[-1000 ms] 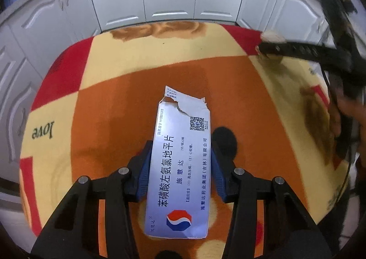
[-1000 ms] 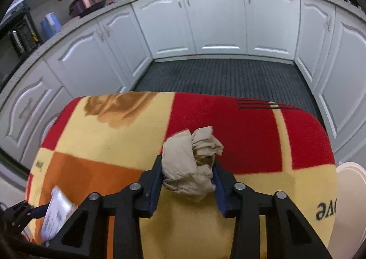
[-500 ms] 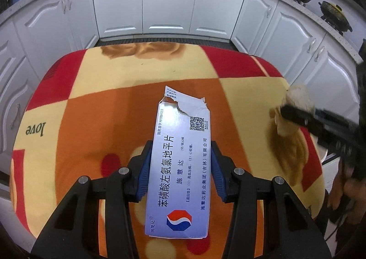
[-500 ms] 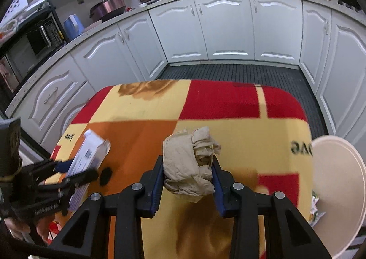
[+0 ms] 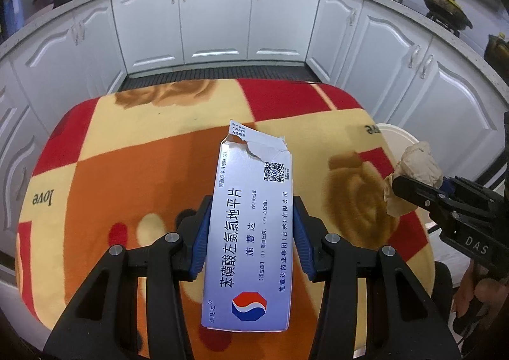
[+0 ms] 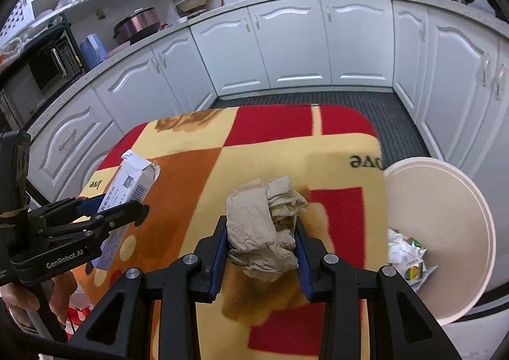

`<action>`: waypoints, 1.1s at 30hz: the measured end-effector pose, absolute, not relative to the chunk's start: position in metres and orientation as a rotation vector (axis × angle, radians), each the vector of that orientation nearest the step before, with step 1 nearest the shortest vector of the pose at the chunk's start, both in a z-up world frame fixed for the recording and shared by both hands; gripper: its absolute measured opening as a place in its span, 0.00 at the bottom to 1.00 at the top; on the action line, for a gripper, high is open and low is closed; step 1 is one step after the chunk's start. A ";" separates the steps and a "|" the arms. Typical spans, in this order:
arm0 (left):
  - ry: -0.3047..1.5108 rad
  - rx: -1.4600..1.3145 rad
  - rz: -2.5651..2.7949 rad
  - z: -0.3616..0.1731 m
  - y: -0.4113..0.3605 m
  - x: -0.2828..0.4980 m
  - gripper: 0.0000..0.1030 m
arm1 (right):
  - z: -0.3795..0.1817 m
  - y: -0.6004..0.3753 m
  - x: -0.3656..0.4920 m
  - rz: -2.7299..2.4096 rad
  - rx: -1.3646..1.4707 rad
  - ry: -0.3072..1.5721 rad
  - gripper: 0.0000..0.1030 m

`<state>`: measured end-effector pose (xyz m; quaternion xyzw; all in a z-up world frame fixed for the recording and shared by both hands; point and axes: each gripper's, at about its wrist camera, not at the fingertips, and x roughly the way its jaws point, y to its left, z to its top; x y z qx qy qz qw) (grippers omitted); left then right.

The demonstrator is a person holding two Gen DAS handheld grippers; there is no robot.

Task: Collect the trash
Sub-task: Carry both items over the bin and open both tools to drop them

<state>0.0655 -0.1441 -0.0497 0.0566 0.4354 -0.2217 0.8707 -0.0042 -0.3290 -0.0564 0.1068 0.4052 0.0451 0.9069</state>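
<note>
Trash is in both hands at once. A torn medicine box [image 5: 251, 226] sits upright between the blue pads of the left tool [image 5: 251, 229], clamped across its narrow sides and held above the blanket-covered desk [image 5: 133, 150]. A crumpled wad of brown paper [image 6: 264, 226] is pinched in the right tool [image 6: 262, 232], which hangs over the desk's right-hand part, near its edge. Just past that edge stands the cream waste bin [image 6: 477, 210], its mouth open, with white paper and a green wrapper lying inside.

The step in hand looks like the carry to the bin. To do it well, I would bring the right tool fully over the bin's mouth before loosening the pads, since the wad is light and could catch the rim or drop on the floor. The left tool is well apart from the bin, so it should wait or follow behind, keeping the two tools from crossing. The box is tall, and tipping it torn end down over the mouth should help it fall in cleanly.
</note>
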 end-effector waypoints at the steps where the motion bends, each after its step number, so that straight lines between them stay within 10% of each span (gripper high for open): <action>1: 0.908 0.122 -0.469 -0.049 -0.148 0.064 0.43 | -0.055 -0.332 -0.007 0.087 0.223 0.832 0.35; 33: 0.905 0.176 -0.644 -0.043 -0.261 0.038 0.43 | -0.055 -0.411 -0.052 -0.095 0.295 0.824 0.35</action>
